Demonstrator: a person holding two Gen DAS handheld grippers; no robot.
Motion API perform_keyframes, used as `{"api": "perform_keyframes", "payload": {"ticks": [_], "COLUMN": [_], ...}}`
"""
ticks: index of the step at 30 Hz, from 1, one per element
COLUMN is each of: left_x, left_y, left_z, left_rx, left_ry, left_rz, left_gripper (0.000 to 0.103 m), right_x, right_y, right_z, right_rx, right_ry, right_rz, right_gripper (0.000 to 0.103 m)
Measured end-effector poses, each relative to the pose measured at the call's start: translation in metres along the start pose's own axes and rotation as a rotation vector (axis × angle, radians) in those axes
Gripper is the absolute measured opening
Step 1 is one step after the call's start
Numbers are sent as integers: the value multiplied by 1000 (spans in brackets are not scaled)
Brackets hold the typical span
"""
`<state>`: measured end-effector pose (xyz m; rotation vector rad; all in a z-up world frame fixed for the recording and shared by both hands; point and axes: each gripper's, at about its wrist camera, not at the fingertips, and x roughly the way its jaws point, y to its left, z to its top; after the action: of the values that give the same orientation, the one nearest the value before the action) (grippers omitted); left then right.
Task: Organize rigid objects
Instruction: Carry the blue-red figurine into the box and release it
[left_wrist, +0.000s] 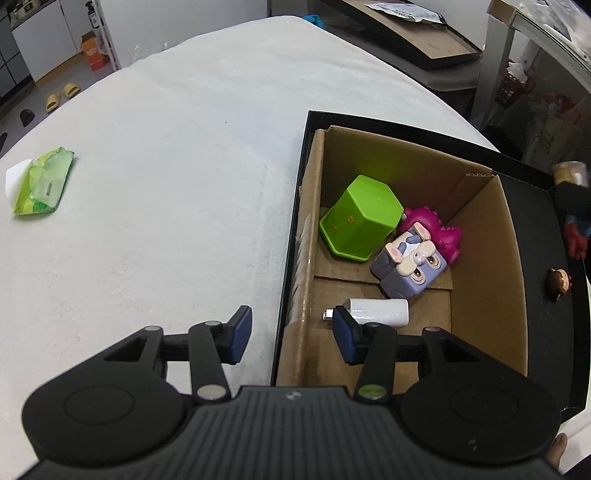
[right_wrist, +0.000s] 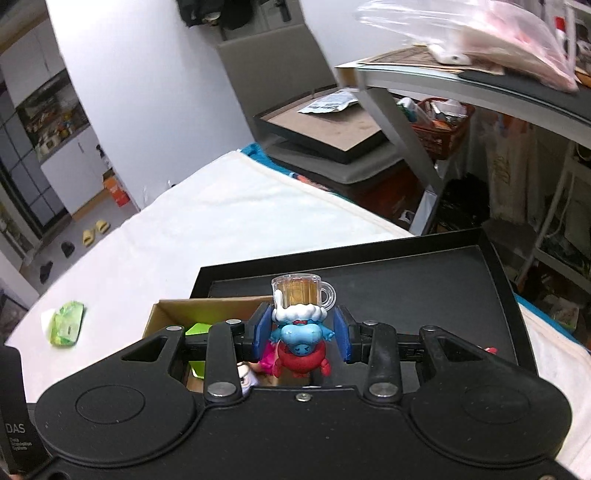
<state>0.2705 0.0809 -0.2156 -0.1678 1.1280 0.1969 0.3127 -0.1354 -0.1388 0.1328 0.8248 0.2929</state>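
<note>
A cardboard box sits inside a black tray on the white table. In it lie a green cup, a grey and pink block toy and a white cylinder. My left gripper is open and empty over the box's left wall. My right gripper is shut on a blue figure with a beer mug, held above the box; the figure also shows at the right edge of the left wrist view.
A green packet lies on the white table at the far left, also in the right wrist view. A small brown figure lies on the black tray. A desk and a chair stand beyond the table.
</note>
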Motion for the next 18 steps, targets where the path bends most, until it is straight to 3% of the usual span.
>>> {"api": "perform_keyframes", "payload": {"ticks": [6,10,14,18], "left_x": [3,6,4,1], "left_y": [8,13,9,9], "left_z": [0,0,-2,-2], "left_rx": [-21,-36,-22,-27], "left_ry": [17,36,23,25], "left_rz": [-22,-75,-61,-67], "left_gripper": [37,11,11,11], "right_x": [9,16,23,39], "right_y": [33,52,64,68], "right_z": [-11,-16,-21,-28], "right_rx": [-98,-154,-189,-257], "right_ry": [58,79,102,114], "right_rz": [4,-8,-27,-104], "right_gripper": [36,36,37,40]}}
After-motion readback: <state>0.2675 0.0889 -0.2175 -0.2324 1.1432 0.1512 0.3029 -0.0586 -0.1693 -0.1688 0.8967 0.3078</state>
